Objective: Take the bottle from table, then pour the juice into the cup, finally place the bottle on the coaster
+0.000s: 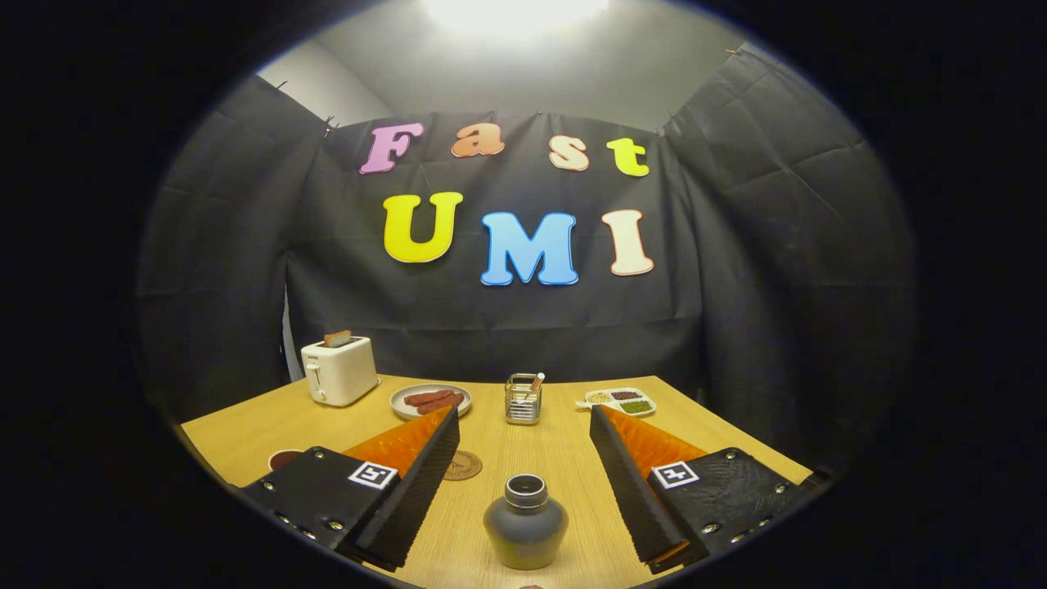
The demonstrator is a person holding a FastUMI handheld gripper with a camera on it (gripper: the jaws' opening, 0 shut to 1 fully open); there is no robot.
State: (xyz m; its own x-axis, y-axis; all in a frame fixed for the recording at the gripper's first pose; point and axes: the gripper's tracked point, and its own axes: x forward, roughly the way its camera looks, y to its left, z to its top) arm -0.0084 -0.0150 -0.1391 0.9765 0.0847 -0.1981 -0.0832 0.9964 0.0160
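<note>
A squat grey bottle (525,523) with a round open mouth stands upright on the wooden table (556,458), between my two fingers and apart from both. My gripper (523,429) is open wide; its left finger (413,483) and right finger (630,483) flank the bottle, with the tips reaching a little beyond it. A round brown coaster (465,465) lies flat just past the left finger's tip. At the table's left edge, behind the left finger's block, a dark red round thing (284,458) peeks out; I cannot tell whether it is the cup.
At the back of the table stand a white toaster (339,370), a plate of sausages (430,400), a wire holder (523,398) with sticks and a small divided dish (619,401) of grains. Black cloth walls close the booth behind and at both sides.
</note>
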